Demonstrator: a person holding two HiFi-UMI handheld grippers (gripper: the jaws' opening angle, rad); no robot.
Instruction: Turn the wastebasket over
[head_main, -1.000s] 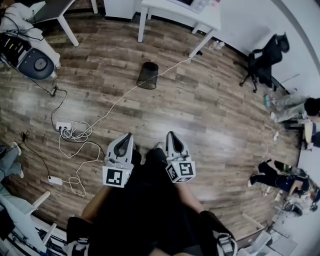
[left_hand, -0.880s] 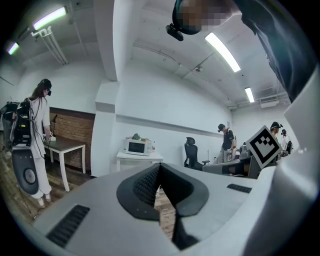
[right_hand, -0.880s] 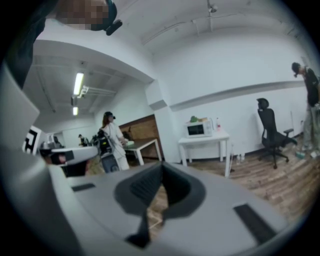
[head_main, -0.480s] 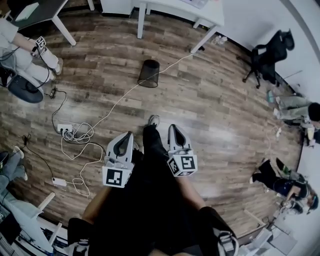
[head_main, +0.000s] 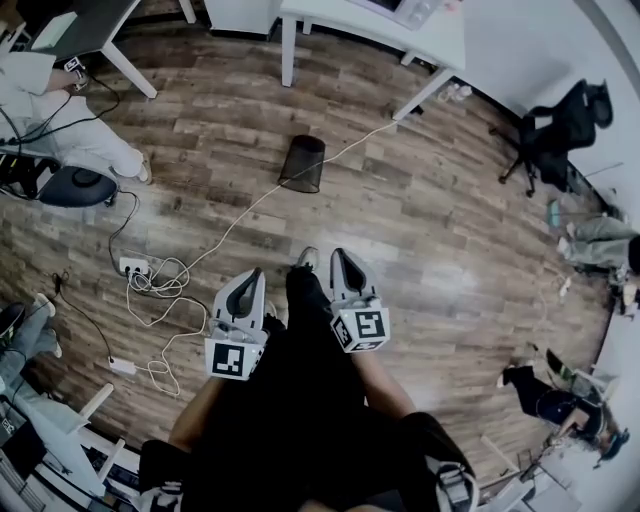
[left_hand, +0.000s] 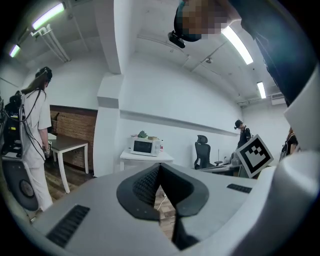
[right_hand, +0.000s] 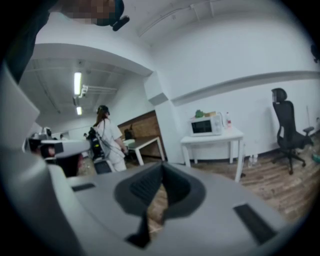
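Left claw (head_main: 251, 274) and right claw (head_main: 340, 256) are seen closed, nothing gripped. Wastebasket (head_main: 301, 163) is found on the floor (head_main: 430, 230), well ahead, roughly between both claws. Judged light, springy black mesh; the rim is best pinched on opposite sides.

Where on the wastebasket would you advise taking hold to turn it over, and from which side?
I'd grip the top rim of the wastebasket. It seems to stand upright on the floor, open end up, with a thin mesh wall, so one jaw can probably slip inside the rim and the other stay outside. Come from above, on its near side.
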